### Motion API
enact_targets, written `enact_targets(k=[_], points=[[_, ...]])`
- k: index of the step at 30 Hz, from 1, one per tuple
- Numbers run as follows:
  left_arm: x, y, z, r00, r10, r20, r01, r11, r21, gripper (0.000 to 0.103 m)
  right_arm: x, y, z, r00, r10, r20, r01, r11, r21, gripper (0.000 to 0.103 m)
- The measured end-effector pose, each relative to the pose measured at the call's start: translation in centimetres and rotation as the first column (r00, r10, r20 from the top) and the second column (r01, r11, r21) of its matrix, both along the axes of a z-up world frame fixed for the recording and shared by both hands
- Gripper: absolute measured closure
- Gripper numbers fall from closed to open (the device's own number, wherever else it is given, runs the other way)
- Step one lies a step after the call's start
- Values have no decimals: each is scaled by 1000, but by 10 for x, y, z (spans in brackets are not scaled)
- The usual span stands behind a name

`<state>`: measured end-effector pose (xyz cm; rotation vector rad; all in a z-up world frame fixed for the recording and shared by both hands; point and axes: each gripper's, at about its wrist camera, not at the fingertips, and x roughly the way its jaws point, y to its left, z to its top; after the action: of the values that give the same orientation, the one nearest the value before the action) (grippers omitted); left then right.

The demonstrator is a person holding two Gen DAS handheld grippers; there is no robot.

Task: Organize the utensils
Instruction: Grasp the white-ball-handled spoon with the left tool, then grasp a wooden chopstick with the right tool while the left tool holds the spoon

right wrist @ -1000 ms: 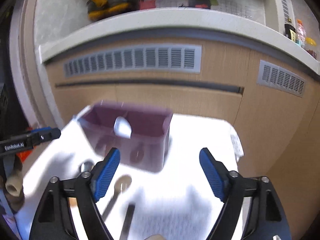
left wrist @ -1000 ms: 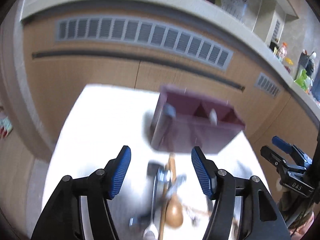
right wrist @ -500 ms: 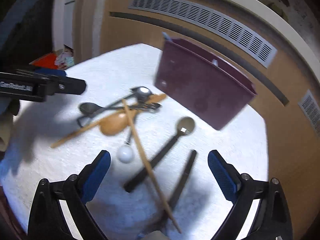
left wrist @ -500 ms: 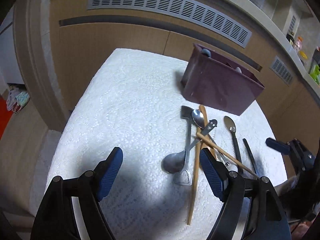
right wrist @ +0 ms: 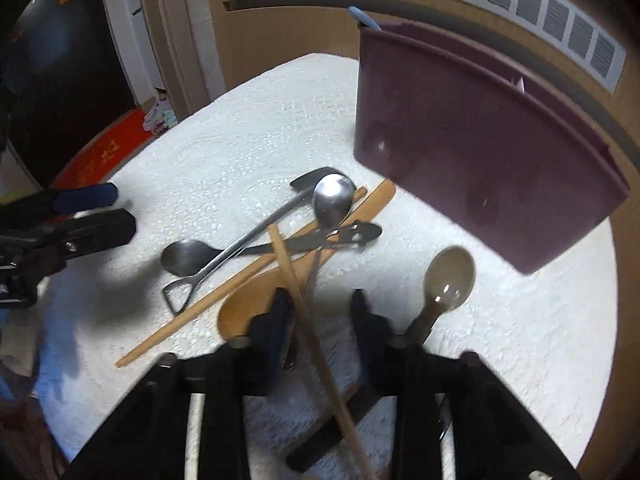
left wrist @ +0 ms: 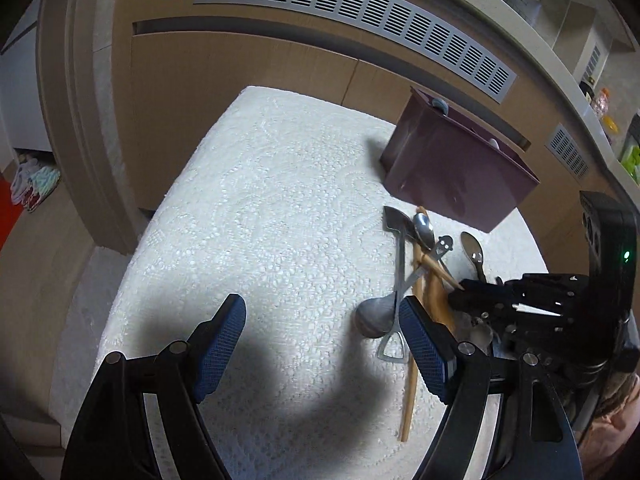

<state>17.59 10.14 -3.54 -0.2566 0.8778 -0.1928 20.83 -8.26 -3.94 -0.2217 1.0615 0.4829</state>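
Note:
A pile of utensils lies on the white table cloth (left wrist: 272, 216): a wooden spoon (right wrist: 244, 308), a wooden chopstick (right wrist: 304, 320), steel spoons (right wrist: 332, 200), a shovel-handled spoon (right wrist: 188, 288), and a brown plastic spoon (right wrist: 450, 276). A maroon utensil holder (right wrist: 480, 140) (left wrist: 452, 176) stands behind them. My right gripper (right wrist: 320, 320) is low over the pile, open, its jaws on either side of the chopstick. My left gripper (left wrist: 320, 348) is open and empty, above bare cloth left of the pile.
Wooden cabinet fronts with vent grilles (left wrist: 352, 12) rise behind the table. The table's edges drop off at left and front. A black utensil (right wrist: 340, 432) lies under my right gripper. The right gripper's body (left wrist: 540, 308) crowds the pile's right side.
Both grippers have dropped from facing the holder to looking down at the table. My right gripper has moved in low over the pile and narrowed around the chopstick.

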Motion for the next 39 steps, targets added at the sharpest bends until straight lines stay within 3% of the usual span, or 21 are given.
enact_targets(k=[2,5,10,12,14,20,24,25,27,29,30,36,39], points=[[-1,-7,0,1000,-24,6,24,1000,4,24,-4,-10,6,999,-41,-4,41,999,26,97],[-7,-27,3,995,-94,31,94,996,14,24,-12,-39,16,991,-130,13,129,990,62,98],[-23,-79,10,963,-256,78,252,966,63,24,-27,-101,19,951,-310,8,306,943,129,98],[-27,-100,11,948,-308,81,303,950,74,33,-33,-113,18,932,-361,31,354,927,123,97],[-25,-118,6,937,-345,43,342,937,72,69,-44,-124,19,915,-399,61,389,912,133,96],[-10,-142,-9,952,-301,-51,305,949,86,70,-66,-145,17,879,-453,147,431,888,160,94],[-2,-154,-15,960,-272,-72,279,950,137,70,-65,-143,8,885,-448,127,428,890,155,92],[-3,-155,-14,961,-270,-62,276,949,152,75,-66,-139,8,886,-444,134,426,893,143,90],[-6,-156,-8,962,-270,-37,272,946,178,80,-70,-132,11,888,-429,164,416,903,109,78],[-11,-148,6,965,-263,11,257,950,176,80,-76,-125,18,890,-411,198,401,911,93,54],[-14,-143,15,964,-262,42,251,952,178,80,-78,-122,22,889,-403,216,392,915,94,50],[-22,-109,59,959,-221,179,188,965,182,80,-67,-96,33,934,-311,176,294,949,116,52],[-20,-94,70,957,-191,219,154,973,173,80,-50,-73,25,963,-245,110,234,967,100,68]])
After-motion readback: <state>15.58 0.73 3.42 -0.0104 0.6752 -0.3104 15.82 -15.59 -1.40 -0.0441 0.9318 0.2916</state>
